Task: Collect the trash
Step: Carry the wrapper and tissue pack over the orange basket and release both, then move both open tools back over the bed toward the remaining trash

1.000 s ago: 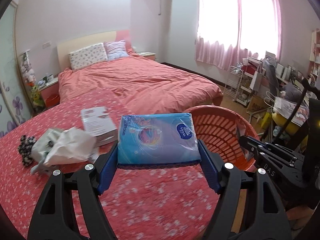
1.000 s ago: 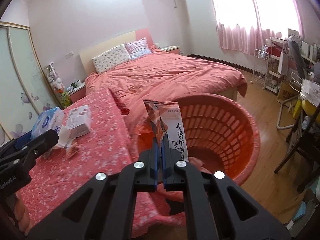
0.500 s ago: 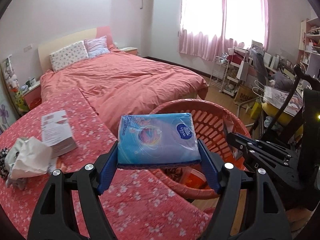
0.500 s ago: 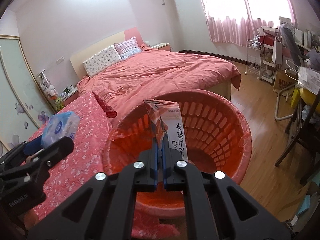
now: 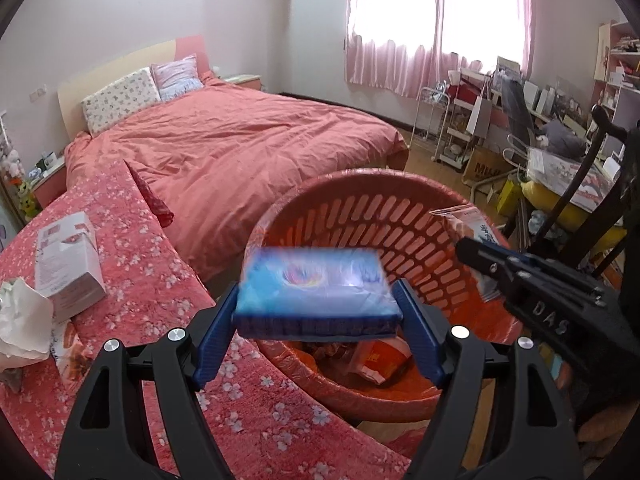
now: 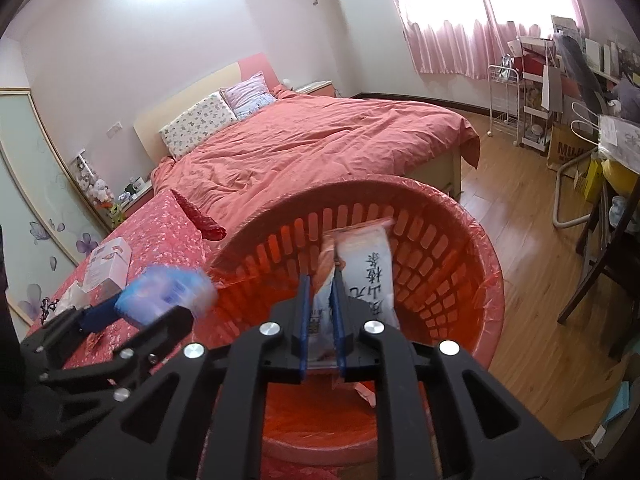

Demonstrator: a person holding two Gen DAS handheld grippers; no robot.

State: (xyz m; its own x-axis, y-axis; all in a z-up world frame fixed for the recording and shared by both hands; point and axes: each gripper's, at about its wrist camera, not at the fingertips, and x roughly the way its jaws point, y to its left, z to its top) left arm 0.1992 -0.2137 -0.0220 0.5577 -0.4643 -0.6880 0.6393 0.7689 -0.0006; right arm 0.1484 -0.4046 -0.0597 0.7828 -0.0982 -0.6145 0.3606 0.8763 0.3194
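Both my grippers now hover over the basket (image 5: 360, 208), having left the table. My left gripper (image 5: 318, 312) has spread, freeing the tissue pack (image 5: 316, 292); my right gripper (image 6: 320, 312) loosens around the snack wrapper (image 6: 360, 268). Both items should drop in.

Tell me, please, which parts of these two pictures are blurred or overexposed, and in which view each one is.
Left wrist view: the blue tissue pack is motion-blurred between the fingers of the left gripper; the window is blown out white. Right wrist view: the same pack is a blue smear at left, the snack wrapper in the right gripper stays readable; fisheye bends both.
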